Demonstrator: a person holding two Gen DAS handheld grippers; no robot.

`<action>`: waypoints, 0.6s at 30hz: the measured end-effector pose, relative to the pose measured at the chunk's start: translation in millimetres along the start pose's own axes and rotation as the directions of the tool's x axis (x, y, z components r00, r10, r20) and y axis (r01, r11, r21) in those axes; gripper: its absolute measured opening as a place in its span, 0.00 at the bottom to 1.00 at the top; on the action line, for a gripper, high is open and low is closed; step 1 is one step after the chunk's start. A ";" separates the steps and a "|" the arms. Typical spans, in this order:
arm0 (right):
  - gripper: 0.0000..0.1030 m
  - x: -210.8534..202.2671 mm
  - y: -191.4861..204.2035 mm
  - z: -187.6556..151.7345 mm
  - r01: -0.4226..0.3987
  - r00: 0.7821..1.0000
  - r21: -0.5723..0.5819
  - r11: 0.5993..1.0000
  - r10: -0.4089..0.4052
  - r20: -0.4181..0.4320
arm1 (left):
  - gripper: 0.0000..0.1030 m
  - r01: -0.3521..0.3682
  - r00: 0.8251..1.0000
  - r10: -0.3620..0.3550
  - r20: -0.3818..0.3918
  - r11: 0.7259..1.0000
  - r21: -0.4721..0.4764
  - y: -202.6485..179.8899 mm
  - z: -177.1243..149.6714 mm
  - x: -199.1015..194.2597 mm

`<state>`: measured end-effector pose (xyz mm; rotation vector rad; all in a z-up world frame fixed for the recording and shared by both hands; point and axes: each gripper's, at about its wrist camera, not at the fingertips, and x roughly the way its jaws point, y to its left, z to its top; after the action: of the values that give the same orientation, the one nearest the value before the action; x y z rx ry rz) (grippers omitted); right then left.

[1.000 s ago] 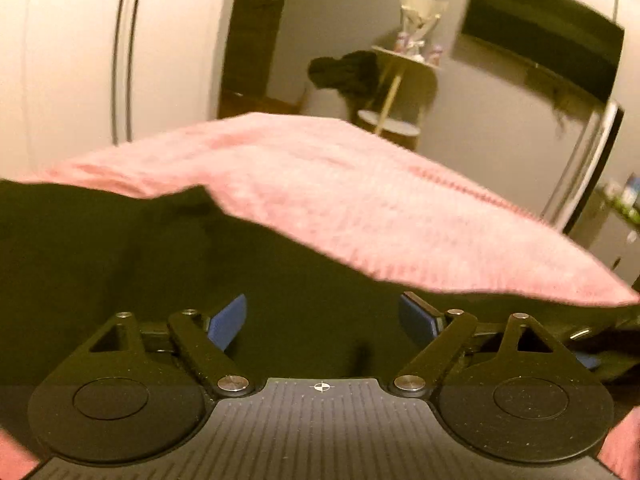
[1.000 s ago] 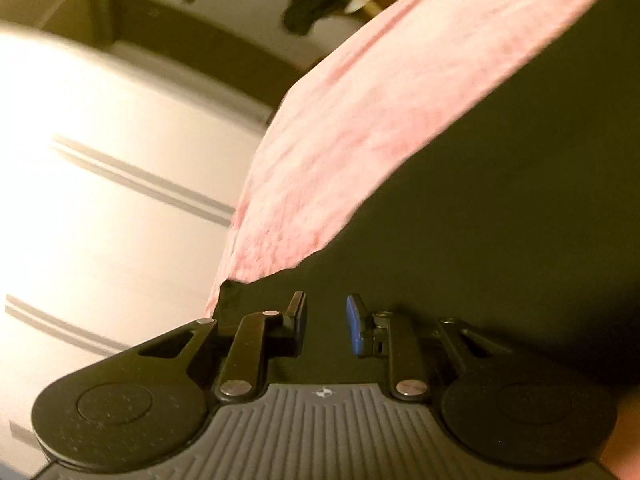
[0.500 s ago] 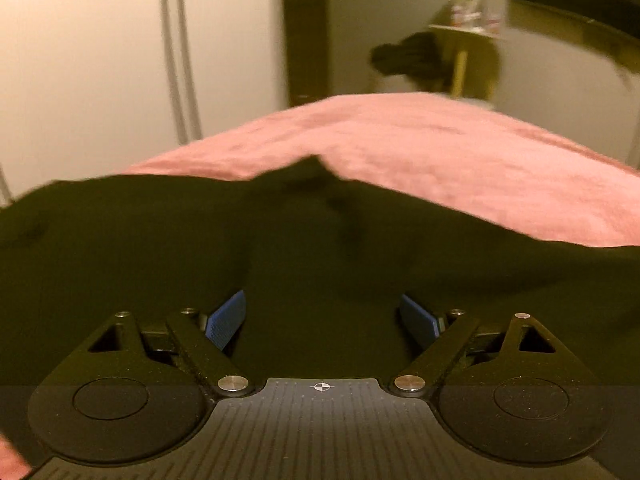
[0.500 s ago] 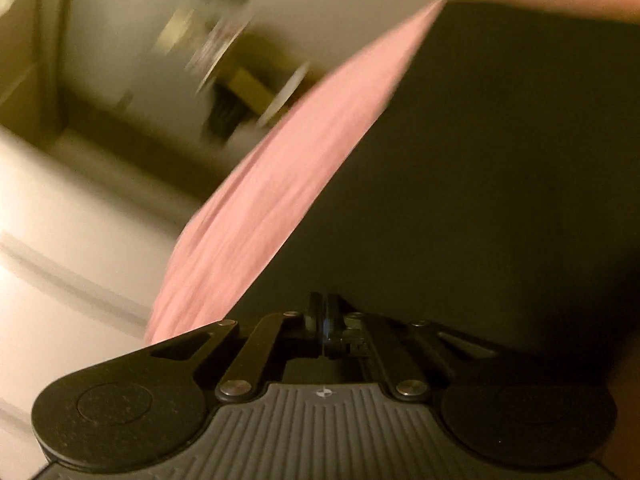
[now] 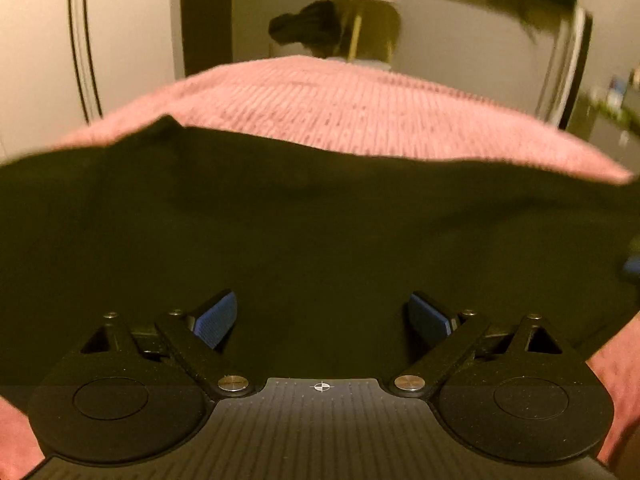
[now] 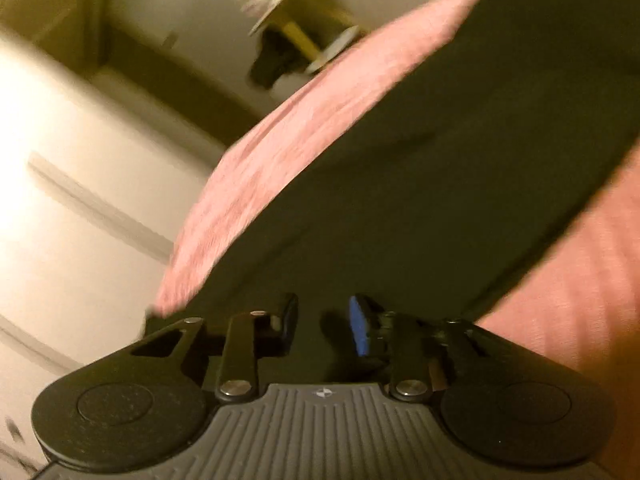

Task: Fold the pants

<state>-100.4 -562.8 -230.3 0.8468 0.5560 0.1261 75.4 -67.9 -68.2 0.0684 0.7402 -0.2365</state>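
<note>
Two grippers, both over dark pants (image 5: 320, 232) spread flat on pink bedspread (image 5: 340, 108). Left gripper (image 5: 322, 320) spread wide, gripping nothing. Right gripper (image 6: 323, 322) parted narrower, blue pad (image 6: 358, 330) showing, nothing pinched.

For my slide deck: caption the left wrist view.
Open left gripper poised over dark pants spread on a pink blanket.

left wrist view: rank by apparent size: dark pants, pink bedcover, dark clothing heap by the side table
1. dark pants, though nearness to the camera inflates them.
2. pink bedcover, partly hidden under the pants.
3. dark clothing heap, far off, so true size unsure.
</note>
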 end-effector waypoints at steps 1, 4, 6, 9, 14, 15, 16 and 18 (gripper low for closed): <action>0.19 -7.9 -8.3 3.5 0.024 0.999 0.025 0.999 -0.025 0.042 | 0.94 -0.020 1.000 0.020 0.003 1.000 -0.017 4.6 1.7 -2.0; 0.17 -40.3 -29.7 21.0 0.154 0.968 0.097 0.983 -0.170 0.187 | 0.93 -0.140 0.989 0.146 0.028 0.979 -0.148 30.2 11.9 -5.1; 0.17 -62.7 -39.8 34.2 0.245 0.923 0.153 0.957 -0.279 0.266 | 0.93 -0.222 0.974 0.229 0.002 0.949 -0.225 50.2 18.4 -2.2; 0.19 -84.4 -41.6 38.8 0.334 0.870 0.173 0.927 -0.374 0.321 | 0.93 -0.272 0.959 0.283 -0.011 0.908 -0.319 75.4 26.4 -1.9; 0.28 -65.5 -18.9 20.5 0.404 0.863 0.066 0.912 -0.404 0.304 | 0.93 -0.322 0.938 0.344 0.040 0.908 -0.267 81.2 45.4 2.8; 0.29 -58.5 -13.6 19.0 0.440 0.853 0.041 0.897 -0.432 0.292 | 0.94 -0.338 0.932 0.358 0.050 0.913 -0.230 78.9 50.2 6.9; 0.29 -52.0 -12.7 13.1 0.469 0.843 0.017 0.883 -0.454 0.289 | 0.94 -0.351 0.928 0.367 0.057 0.916 -0.193 77.2 53.5 10.3; 0.29 -61.3 -12.5 11.8 0.484 0.829 -0.005 0.875 -0.457 0.323 | 0.94 -0.391 0.913 0.402 0.061 0.909 -0.143 80.9 55.9 19.8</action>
<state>-147.8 -598.7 -207.8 0.6055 0.4405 -0.4330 145.6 -1.1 -42.1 0.0851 0.6349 0.1976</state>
